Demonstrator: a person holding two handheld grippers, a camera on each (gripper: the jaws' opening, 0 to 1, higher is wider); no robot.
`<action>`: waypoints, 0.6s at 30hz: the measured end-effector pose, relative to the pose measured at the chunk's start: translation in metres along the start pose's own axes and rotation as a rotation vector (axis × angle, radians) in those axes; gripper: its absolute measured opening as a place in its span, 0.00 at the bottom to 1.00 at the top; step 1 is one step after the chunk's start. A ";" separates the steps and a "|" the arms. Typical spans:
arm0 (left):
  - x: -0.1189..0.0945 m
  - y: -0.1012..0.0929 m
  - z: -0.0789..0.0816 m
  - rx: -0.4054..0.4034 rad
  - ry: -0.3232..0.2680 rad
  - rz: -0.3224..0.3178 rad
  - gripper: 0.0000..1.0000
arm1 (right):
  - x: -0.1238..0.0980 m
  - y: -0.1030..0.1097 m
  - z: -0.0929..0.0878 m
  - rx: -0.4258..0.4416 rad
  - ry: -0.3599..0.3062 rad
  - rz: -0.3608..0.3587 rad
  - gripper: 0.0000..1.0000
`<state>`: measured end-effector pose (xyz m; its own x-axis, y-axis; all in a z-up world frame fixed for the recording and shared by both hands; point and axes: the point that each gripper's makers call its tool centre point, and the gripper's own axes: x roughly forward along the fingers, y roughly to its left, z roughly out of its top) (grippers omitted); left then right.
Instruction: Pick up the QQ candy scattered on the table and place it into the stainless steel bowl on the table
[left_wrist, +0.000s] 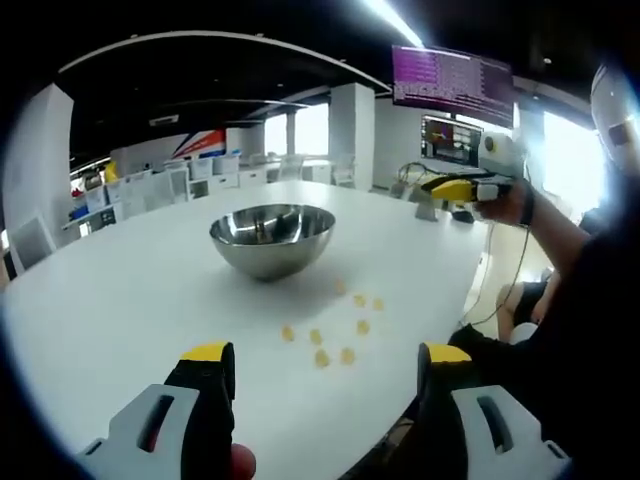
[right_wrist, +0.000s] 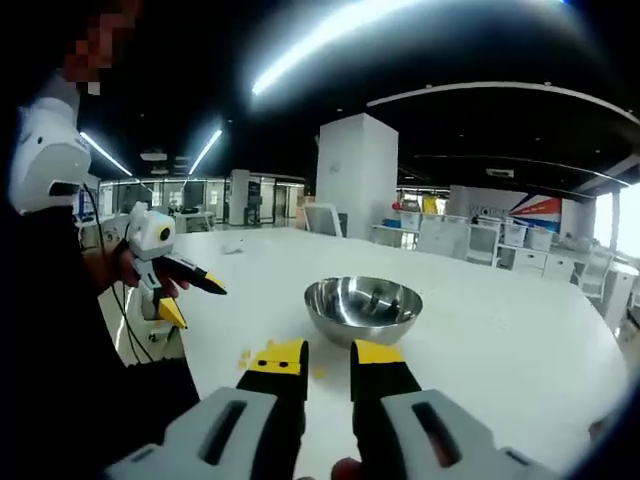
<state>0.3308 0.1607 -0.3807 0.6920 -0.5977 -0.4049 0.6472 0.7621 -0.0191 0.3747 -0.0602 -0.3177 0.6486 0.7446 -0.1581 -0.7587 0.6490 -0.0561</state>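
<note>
The stainless steel bowl (left_wrist: 272, 238) stands upright on the white table (left_wrist: 120, 300). Several small yellow QQ candies (left_wrist: 322, 357) lie scattered on the table just in front of it, toward the near edge. My left gripper (left_wrist: 325, 360) hovers over them with its jaws wide open and nothing between them. A hand holds my right gripper (left_wrist: 452, 190) above the table's far right side. In the right gripper view, the right gripper (right_wrist: 328, 355) points at the bowl (right_wrist: 363, 308), its jaws a narrow gap apart and empty. Candies (right_wrist: 245, 357) show beside its left jaw. The left gripper (right_wrist: 200, 306) is spread open at the left.
The table's edge (left_wrist: 440, 320) runs close to the right of the candies, with the person's dark sleeve (left_wrist: 590, 300) beyond it. Monitors (left_wrist: 452, 140) stand behind the table's far corner. White desks and chairs (right_wrist: 500, 240) fill the room's back.
</note>
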 end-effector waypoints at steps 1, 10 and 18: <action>0.000 0.000 -0.001 -0.001 0.002 0.000 0.75 | -0.001 -0.001 -0.002 0.006 0.001 -0.004 0.17; 0.003 -0.002 0.001 -0.001 0.002 -0.004 0.75 | 0.001 0.000 -0.009 0.026 0.019 -0.003 0.17; 0.003 0.002 0.000 -0.006 0.005 0.001 0.75 | 0.028 0.008 -0.028 -0.023 0.085 0.015 0.17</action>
<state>0.3342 0.1608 -0.3818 0.6908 -0.5961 -0.4092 0.6448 0.7640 -0.0244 0.3846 -0.0387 -0.3500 0.6305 0.7376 -0.2419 -0.7701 0.6334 -0.0759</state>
